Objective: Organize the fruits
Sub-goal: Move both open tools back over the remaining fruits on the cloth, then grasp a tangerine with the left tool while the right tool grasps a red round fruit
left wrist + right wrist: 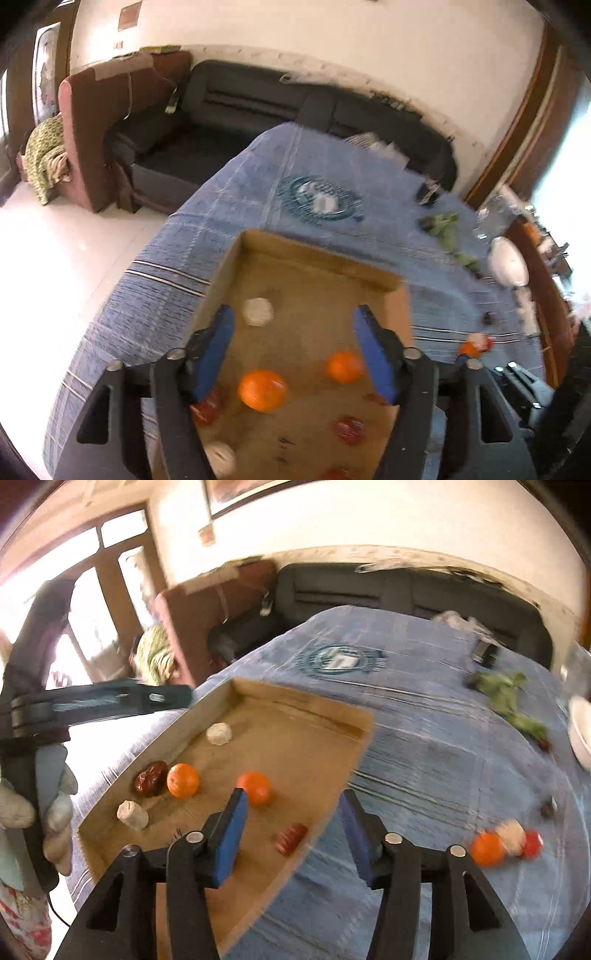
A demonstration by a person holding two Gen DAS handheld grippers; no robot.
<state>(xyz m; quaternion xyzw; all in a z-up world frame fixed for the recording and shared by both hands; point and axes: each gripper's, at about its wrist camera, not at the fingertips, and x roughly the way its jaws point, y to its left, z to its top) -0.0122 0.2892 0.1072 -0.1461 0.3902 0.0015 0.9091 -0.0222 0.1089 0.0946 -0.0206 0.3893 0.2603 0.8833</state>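
Note:
A shallow cardboard tray (314, 716) (317, 254) lies on the blue cloth. It holds two oranges (183, 780) (255, 787), dark red fruits (150, 777) (291, 837) and pale lumps (219, 733) (132, 814). In the left wrist view the oranges (263, 390) (343, 366) lie between the fingers. My left gripper (295, 354) is open and empty above the tray. My right gripper (293, 830) is open and empty over the tray's right edge. An orange (487, 848), a pale lump (511, 835) and a red fruit (532, 844) lie loose on the cloth at right.
Green leaves (506, 694) and a white bowl (580, 731) sit at the table's right side. A dark small object (485, 651) lies at the far edge. A dark sofa (258, 110) stands behind the table. The left tool and gloved hand (55, 812) show at the tray's left.

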